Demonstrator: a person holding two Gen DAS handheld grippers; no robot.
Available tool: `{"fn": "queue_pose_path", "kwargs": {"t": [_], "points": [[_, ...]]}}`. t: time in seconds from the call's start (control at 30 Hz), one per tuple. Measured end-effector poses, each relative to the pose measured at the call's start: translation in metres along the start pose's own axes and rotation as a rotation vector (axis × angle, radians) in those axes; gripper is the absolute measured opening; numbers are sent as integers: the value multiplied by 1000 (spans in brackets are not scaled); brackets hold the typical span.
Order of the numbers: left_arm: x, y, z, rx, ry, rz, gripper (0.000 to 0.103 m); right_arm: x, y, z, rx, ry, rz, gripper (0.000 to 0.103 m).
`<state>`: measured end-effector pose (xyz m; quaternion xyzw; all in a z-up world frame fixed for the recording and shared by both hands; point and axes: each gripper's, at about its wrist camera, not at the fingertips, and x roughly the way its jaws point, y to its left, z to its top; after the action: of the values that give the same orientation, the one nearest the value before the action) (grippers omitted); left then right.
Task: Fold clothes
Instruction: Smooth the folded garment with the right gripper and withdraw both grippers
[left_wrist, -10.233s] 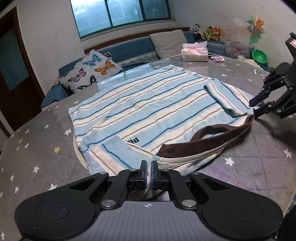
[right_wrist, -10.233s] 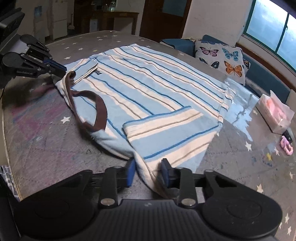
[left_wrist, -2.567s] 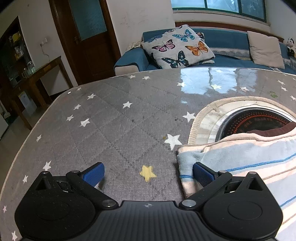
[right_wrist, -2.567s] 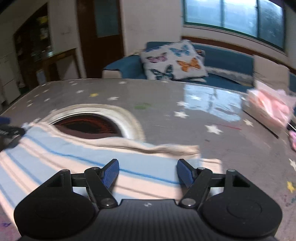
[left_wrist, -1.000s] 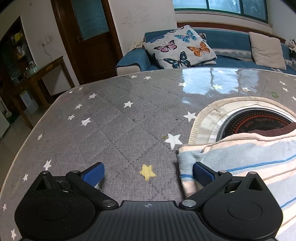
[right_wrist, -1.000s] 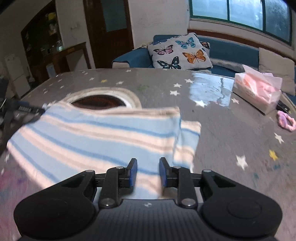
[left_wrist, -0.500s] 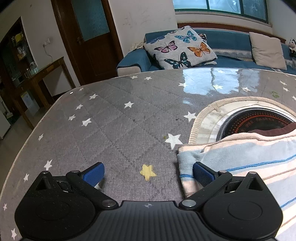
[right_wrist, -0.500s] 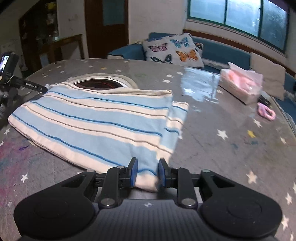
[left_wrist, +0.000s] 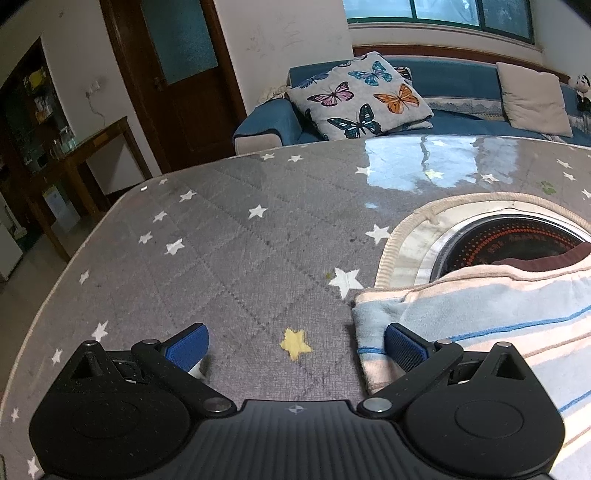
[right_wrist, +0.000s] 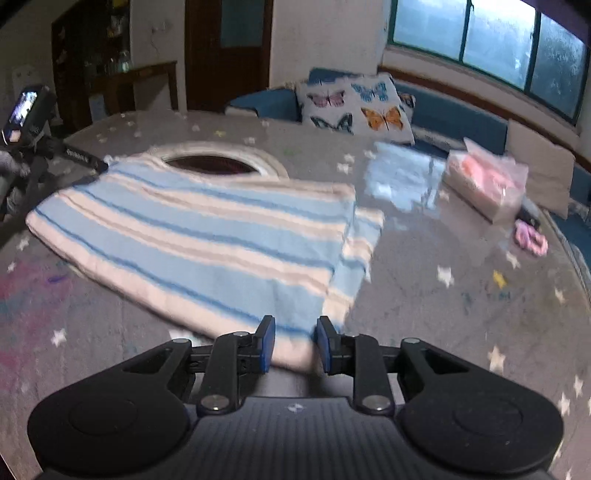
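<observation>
One garment, a blue-and-cream striped knit shirt (right_wrist: 207, 236), lies folded into a flat rectangle on the star-print grey table cover (left_wrist: 207, 243). Right gripper (right_wrist: 291, 345) pinches its near corner between narrowed fingers (another fold likely remains). Left gripper (left_wrist: 295, 345) gapes wide, the shirt's edge against its right finger. No legible writing.

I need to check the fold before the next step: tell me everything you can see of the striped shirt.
The striped shirt lies folded flat on the star-print tablecloth, a soft knit in light blue and cream bands with thin dark-blue lines. A brown collar peeks out at its far edge, over the round burner. A lower layer sticks out along one side. The right tongs straddle its near corner; the open left tongs have one finger on its end.
</observation>
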<state>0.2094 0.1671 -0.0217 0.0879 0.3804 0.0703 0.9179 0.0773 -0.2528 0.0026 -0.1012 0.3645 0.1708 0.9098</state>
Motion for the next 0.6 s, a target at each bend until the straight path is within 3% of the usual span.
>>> {"fn": "queue_pose_path", "kwargs": {"t": [0.13, 0.2, 0.33, 0.5, 0.6], "points": [[-15, 1, -1, 4, -22, -6, 103, 15, 8, 18, -16, -46, 18, 26], [-25, 4, -3, 6, -35, -15, 103, 26, 8, 19, -7, -25, 20, 32], [-46, 12, -11, 0, -52, -42, 103, 27, -1, 12, 41, 6, 17, 35], [-66, 20, -29, -36, -39, -94, 103, 22, 15, 26, -26, -15, 33, 41], [-72, 25, -38, -51, -29, -97, 103, 25, 42, 38, -101, -28, 104, 42]]}}
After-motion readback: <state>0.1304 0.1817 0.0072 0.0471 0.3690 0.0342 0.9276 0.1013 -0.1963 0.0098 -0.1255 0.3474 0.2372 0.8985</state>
